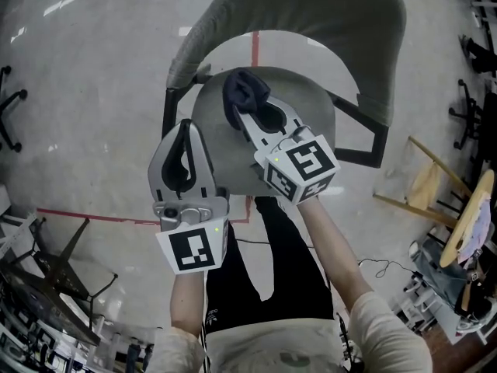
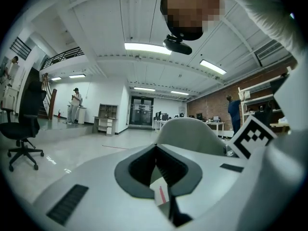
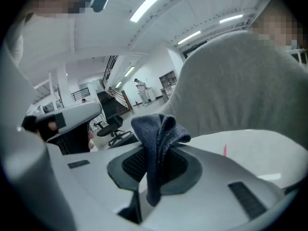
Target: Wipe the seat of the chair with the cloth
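Observation:
A grey chair is seen from above, its round seat (image 1: 314, 111) in front of a curved backrest (image 1: 334, 14). My right gripper (image 1: 247, 113) hovers over the seat's left half, shut on a dark blue cloth (image 1: 243, 90) that bunches out past its tips. In the right gripper view the cloth (image 3: 156, 131) stands folded between the jaws of the right gripper (image 3: 158, 150), with the backrest (image 3: 236, 85) behind. My left gripper (image 1: 185, 127) is held at the seat's left front edge, shut and empty. In the left gripper view, the left gripper (image 2: 155, 148) points toward the backrest (image 2: 192, 131).
Red tape lines (image 1: 93, 216) mark the pale floor. Black stands (image 1: 54, 270) crowd the lower left, an office chair base (image 1: 8, 107) sits far left, and a wooden stool (image 1: 431, 181) and clutter lie at right. A black office chair (image 2: 24, 124) and people stand far off.

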Demonstrator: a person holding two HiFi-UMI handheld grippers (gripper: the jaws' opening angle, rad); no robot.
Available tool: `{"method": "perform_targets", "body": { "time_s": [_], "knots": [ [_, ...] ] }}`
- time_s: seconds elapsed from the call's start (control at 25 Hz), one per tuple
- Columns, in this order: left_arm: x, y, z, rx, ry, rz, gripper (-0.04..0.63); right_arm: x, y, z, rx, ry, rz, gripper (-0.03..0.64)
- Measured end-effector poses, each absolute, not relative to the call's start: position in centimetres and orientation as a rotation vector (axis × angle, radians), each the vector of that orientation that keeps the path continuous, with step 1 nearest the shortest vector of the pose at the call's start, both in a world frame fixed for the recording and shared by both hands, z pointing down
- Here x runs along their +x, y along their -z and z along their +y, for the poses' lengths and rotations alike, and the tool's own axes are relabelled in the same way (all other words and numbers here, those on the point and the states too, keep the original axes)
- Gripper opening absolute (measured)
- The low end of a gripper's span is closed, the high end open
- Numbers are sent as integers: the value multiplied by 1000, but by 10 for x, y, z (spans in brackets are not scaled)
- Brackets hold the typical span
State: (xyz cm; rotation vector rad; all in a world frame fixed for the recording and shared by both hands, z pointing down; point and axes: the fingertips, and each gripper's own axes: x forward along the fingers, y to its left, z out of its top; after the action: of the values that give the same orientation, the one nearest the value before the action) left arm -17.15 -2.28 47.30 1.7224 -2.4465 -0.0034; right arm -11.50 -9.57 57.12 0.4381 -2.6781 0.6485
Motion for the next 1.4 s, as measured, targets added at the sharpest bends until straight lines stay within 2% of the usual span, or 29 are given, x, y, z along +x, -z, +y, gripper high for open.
{"method": "perform_targets", "body": {
  "time_s": [0.32, 0.44, 0.92, 1.4],
  "knots": [
    [-186, -499, -11, 1705, -15, -2400, 15, -182, -639, -76, 398, -1113, -2523, 57],
    [-186, -508, -8, 1708, -21, -2372, 15, -192, -673, -75, 445, -1180, -2446, 57],
    [-182, -525, -10, 1698, -37, -2334, 15, -184, -753, -96, 451, -924, -2206, 57],
    [-161, -528, -30, 1753, -73, -2298, 15, -133, -767, -128, 556, -871, -2126, 57]
  ]
}}
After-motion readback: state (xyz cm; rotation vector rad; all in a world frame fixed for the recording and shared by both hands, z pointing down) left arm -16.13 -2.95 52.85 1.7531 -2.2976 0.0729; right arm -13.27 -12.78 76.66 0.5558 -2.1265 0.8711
